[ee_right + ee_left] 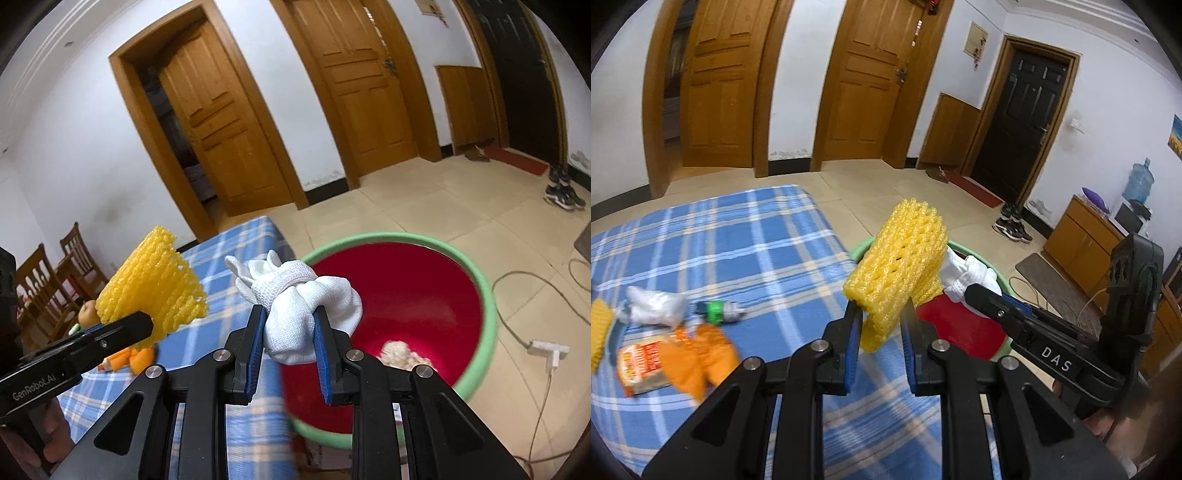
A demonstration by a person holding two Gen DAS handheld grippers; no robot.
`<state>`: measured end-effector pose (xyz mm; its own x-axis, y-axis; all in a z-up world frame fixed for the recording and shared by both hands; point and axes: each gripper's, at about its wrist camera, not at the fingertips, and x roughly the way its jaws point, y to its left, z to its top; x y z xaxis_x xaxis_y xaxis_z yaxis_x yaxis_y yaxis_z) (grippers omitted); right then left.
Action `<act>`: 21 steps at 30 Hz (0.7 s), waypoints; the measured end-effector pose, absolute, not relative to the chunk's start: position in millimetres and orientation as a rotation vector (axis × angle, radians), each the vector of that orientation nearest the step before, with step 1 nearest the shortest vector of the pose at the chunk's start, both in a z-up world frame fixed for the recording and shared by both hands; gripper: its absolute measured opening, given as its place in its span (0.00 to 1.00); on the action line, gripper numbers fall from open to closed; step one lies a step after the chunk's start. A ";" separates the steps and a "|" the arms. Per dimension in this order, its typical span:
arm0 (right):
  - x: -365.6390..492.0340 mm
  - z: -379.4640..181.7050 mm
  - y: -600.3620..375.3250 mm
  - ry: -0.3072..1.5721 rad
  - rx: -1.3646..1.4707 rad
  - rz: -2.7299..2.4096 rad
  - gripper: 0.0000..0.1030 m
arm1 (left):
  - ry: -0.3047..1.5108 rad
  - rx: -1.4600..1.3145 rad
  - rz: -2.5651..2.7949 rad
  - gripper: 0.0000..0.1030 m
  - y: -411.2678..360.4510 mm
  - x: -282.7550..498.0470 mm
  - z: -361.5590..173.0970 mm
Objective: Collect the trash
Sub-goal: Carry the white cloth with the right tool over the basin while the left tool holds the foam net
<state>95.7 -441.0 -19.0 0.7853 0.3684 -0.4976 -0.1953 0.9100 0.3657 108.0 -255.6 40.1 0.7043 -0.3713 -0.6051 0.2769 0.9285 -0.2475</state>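
My left gripper [881, 310] is shut on a yellow foam fruit net [899, 266], held up at the table's right edge near the bin; the net also shows in the right wrist view [155, 288]. My right gripper [290, 314] is shut on a knotted white cloth bundle [303, 306], held over the near rim of a red bin with a green rim [487, 295]. The bundle [967, 280] and bin [960, 328] show behind the net in the left wrist view. A crumpled pale wad [402, 354] lies in the bin.
On the blue plaid tablecloth [738, 240] lie an orange wrapper [698, 354], a snack packet [639, 365], a white crumpled bag [657, 306] and a green-capped bottle [720, 312]. A power strip [546, 350] and cable lie on the floor. Chairs [48, 284] stand at the left.
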 end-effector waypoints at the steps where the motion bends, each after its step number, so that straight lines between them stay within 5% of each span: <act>1: 94.9 -20.4 -446.3 0.596 0.308 0.297 0.25 | 0.708 -0.140 -0.370 0.19 -262.4 109.9 39.2; 21: 78.9 -40.1 -516.1 0.636 0.375 0.191 0.26 | 0.783 -0.105 -0.400 0.21 -326.1 131.4 5.3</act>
<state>78.9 -516.1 -40.1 0.7899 0.2868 -0.5421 -0.0594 0.9156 0.3977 131.4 -326.1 5.3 0.6380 -0.3883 -0.6649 0.3110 0.9199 -0.2388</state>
